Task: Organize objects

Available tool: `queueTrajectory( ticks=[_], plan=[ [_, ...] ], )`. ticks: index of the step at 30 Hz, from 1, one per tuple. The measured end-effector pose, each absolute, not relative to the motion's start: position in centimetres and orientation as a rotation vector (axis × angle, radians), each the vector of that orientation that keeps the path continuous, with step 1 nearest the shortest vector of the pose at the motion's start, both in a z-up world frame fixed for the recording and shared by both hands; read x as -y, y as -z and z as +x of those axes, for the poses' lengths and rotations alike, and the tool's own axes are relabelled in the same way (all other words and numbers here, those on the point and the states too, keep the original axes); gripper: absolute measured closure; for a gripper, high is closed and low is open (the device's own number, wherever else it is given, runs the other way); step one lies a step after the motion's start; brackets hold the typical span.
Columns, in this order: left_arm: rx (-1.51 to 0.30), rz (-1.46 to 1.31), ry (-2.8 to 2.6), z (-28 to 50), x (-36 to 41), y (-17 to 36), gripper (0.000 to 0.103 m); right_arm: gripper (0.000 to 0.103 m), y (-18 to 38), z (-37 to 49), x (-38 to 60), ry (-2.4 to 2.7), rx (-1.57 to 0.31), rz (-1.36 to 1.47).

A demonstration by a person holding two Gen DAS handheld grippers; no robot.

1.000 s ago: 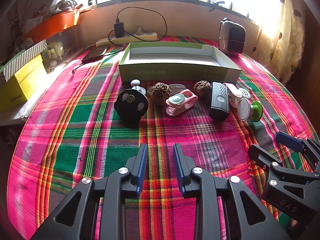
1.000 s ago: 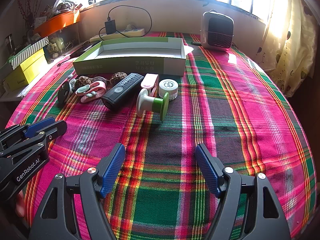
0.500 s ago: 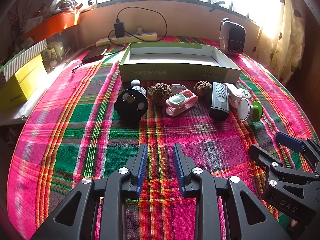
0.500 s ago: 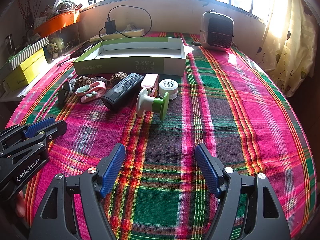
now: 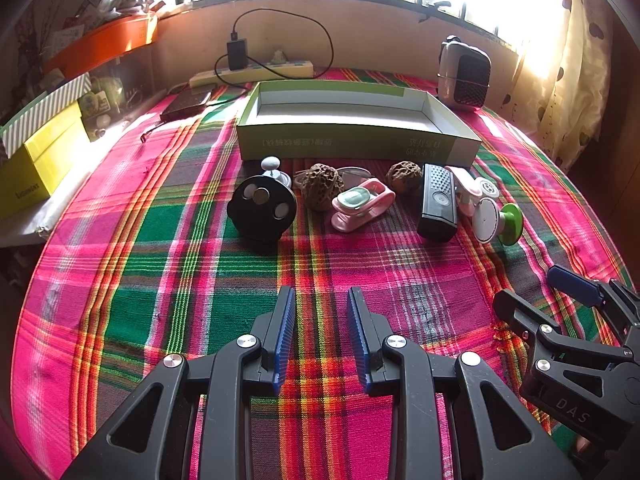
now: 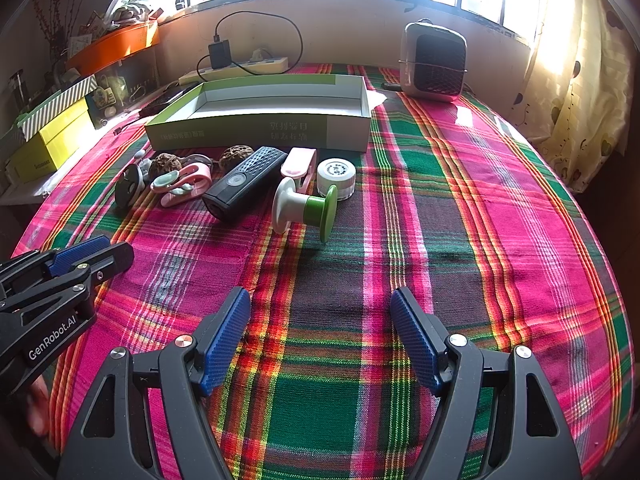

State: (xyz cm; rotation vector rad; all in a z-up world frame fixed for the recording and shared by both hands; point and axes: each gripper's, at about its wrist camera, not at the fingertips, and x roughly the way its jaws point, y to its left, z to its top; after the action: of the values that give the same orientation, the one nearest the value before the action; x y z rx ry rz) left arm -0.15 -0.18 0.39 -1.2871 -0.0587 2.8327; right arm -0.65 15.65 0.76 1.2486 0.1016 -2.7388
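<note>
My left gripper [image 5: 320, 292] hovers low over the plaid cloth, its jaws opening with nothing between them. My right gripper [image 6: 320, 294] stands wide open and empty, off to its right. Ahead lies a row of small items: a black round disc [image 5: 262, 208], two brown walnuts [image 5: 320, 186], a pink and mint clip [image 5: 362, 204], a black rectangular device [image 5: 438, 202], a pink clip [image 6: 298, 162], a white jar [image 6: 336, 178] and a white and green spool [image 6: 304, 208]. Behind the row sits an open green and white box [image 5: 352, 144], with nothing inside it.
A small heater [image 6: 434, 66] stands at the back right by the curtain. A power strip [image 5: 252, 74] with a charger lies along the back wall, with a dark phone [image 5: 186, 104] near it. Yellow and striped boxes [image 5: 40, 156] sit at the left.
</note>
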Motion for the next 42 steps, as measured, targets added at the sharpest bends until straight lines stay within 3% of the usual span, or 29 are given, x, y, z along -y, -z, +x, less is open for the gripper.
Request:
queueTrajectory(
  ticks=[6,12,32,42],
  plan=[
    [-0.017,-1.274,-2.796,-0.2,0.3,-0.2,0.078,0.030,-0.8,-0.9,-15.8,2.728,-0.076,1.267],
    [0.071,-1.270,-2.745,-0.5,1.4,-0.3,0.078,0.030,-1.4,-3.4,-16.3,2.677,0.056,1.315],
    [0.154,-1.277,-2.710,-2.0,3.0,-0.5,0.078,0.030,-1.1,-6.8,-16.0,2.737,-0.002,1.341],
    [0.254,-1.298,-2.731,-3.2,5.1,-0.6,0.072,0.060,-1.3,-6.8,-17.4,2.753,0.019,1.324]
  ],
)
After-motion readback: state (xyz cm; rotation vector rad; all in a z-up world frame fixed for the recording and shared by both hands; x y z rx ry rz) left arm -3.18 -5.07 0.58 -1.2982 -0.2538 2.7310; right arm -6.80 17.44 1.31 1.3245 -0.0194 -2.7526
